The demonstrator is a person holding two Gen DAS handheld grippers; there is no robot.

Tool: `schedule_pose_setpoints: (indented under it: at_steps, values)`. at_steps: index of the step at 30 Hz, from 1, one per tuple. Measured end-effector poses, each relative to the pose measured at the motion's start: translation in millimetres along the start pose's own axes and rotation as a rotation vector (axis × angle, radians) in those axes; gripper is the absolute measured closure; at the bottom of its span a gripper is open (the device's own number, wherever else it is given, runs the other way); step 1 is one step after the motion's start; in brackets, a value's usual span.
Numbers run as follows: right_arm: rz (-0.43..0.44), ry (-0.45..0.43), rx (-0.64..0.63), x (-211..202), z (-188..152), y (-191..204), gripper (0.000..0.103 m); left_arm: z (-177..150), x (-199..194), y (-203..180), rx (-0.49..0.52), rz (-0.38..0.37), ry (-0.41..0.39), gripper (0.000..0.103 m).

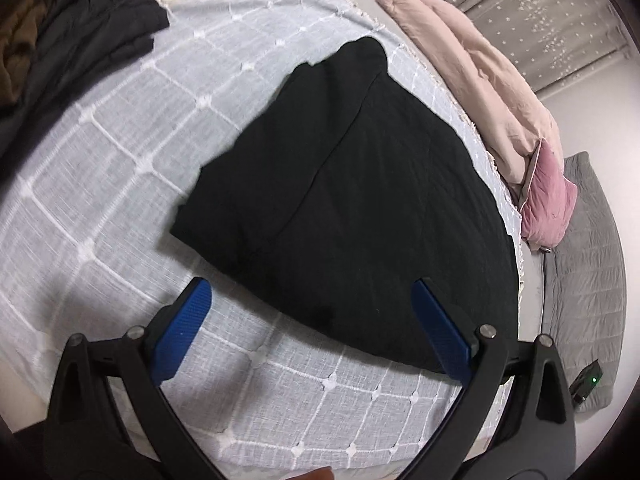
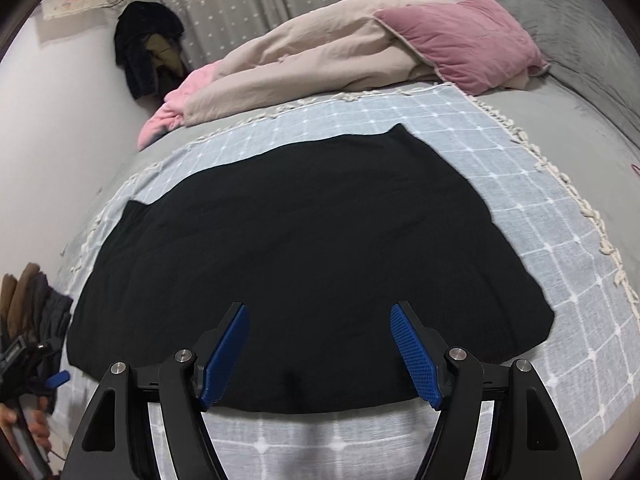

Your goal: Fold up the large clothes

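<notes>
Holding both tools above the bed, you are looking down on a folded black garment (image 2: pixel 304 248) that is lying flat on the pale blue checked blanket (image 2: pixel 500 184), filling the middle of the right wrist view. Your right hand-held gripper (image 2: pixel 320 354) is hovering over the garment's near edge at the bottom of the frame, blue pads (image 2: pixel 416 354) spread apart with nothing between them. In the left wrist view your left hand-held gripper (image 1: pixel 312 332) is standing wide open and empty too, one pad over the blanket (image 1: pixel 120 184), the other over the garment's (image 1: pixel 340 200) lower right corner. A beige duvet (image 2: pixel 312 56) and a pink pillow (image 2: pixel 468 40) are sitting along the top of the right view, beyond the blanket. Dark clothes (image 1: pixel 80 28) are piling up at the upper left of the left view.
</notes>
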State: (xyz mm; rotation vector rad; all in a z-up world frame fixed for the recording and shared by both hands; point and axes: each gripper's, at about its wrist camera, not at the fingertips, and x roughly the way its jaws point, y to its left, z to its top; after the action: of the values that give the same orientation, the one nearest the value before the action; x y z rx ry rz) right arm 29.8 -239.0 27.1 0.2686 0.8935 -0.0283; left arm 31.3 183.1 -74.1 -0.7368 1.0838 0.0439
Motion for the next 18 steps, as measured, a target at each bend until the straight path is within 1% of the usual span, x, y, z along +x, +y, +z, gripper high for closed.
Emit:
schedule_pose_setpoints:
  at_steps: [3,5,7,10,11,13,15,16,18]
  values:
    - [0.032,0.017,0.007,5.7,-0.9,8.5,0.029,-1.2,12.1,-1.2,-0.044,-0.021,-0.012,0.003]
    - [0.032,0.023,0.003,10.0,-1.3,13.7,0.029,0.8,18.4,-2.0,-0.056,-0.026,-0.026,0.003]
    - [0.025,0.029,-0.001,15.2,-1.3,15.7,0.029,1.2,29.6,-0.9,-0.106,-0.008,-0.046,0.003]
    - [0.019,0.042,0.005,24.1,-1.2,18.0,0.029,3.4,44.3,5.5,-0.175,-0.036,-0.042,0.003]
    - [0.019,0.048,0.008,27.2,-1.0,18.5,0.029,3.8,47.3,5.3,-0.188,-0.038,-0.061,0.003]
    - [0.017,0.055,0.009,32.7,-0.5,19.7,0.029,3.7,49.4,-0.3,-0.164,-0.03,-0.144,0.003]
    - [0.012,0.063,0.004,37.7,-0.4,21.7,0.029,2.6,51.9,-2.7,-0.167,-0.025,-0.19,0.003]
    - [0.012,0.066,0.001,39.4,-0.6,22.7,0.029,1.7,52.5,-3.0,-0.174,-0.033,-0.231,0.003]
    - [0.016,0.072,0.003,43.4,-1.1,25.1,0.029,3.1,54.1,-0.7,-0.195,-0.05,-0.273,0.003]
